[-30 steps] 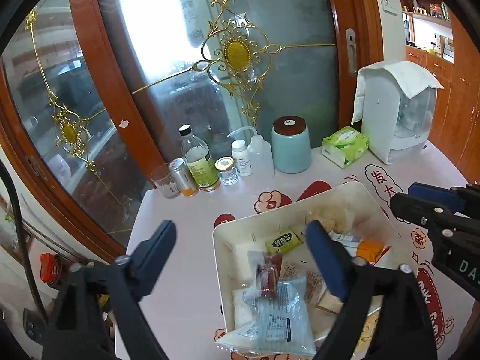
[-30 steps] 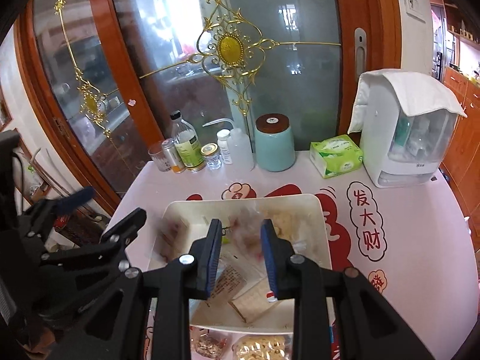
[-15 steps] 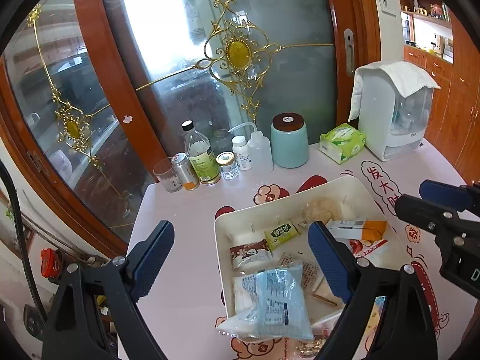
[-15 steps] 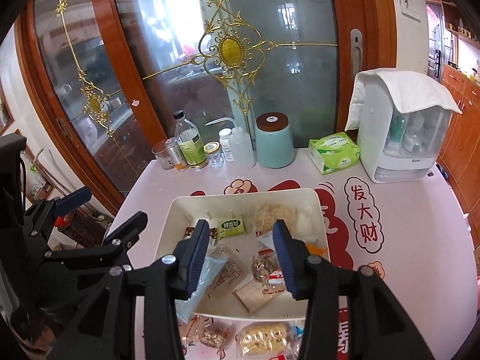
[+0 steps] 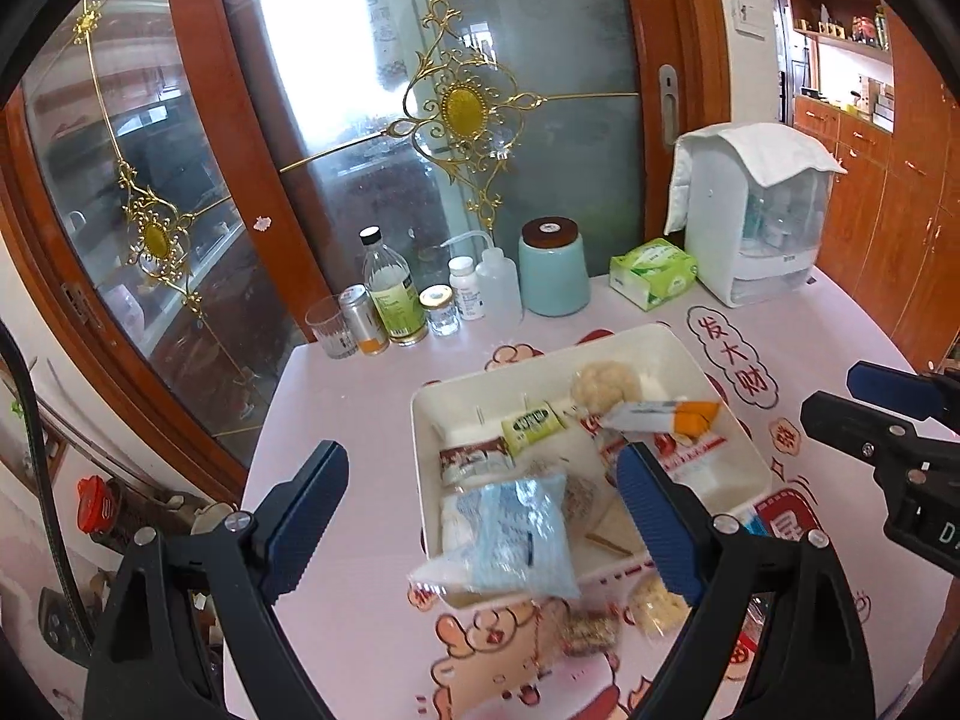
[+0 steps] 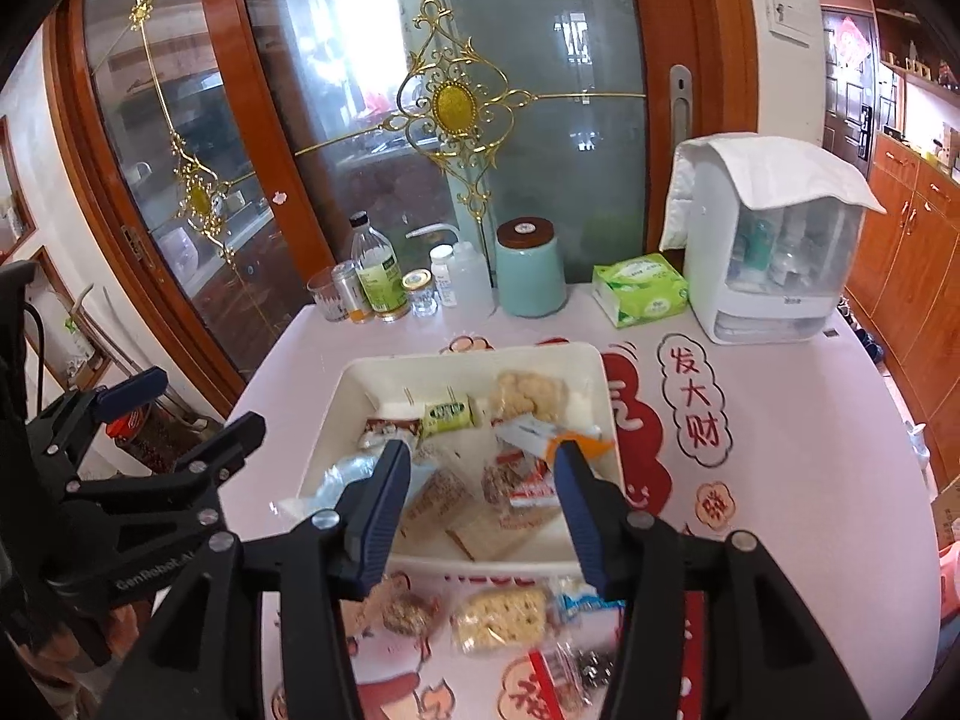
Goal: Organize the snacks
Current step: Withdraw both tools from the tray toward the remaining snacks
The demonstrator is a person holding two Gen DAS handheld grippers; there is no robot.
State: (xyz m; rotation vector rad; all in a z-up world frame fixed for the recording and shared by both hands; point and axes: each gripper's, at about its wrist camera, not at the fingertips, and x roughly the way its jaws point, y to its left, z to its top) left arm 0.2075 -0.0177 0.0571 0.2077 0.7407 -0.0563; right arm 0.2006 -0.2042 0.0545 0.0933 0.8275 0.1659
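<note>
Presently nothing is held: the left gripper (image 5: 480,516) is spread wide, the right gripper (image 6: 483,504) is opening, empty. Snack packets (image 6: 447,417) are piled in the white tray (image 6: 591,360); more (image 6: 498,618) lie near it.

White tray (image 6: 591,369) heaped with wrapped snacks (image 6: 447,417), more packets (image 6: 498,618) loose just beside it
</note>
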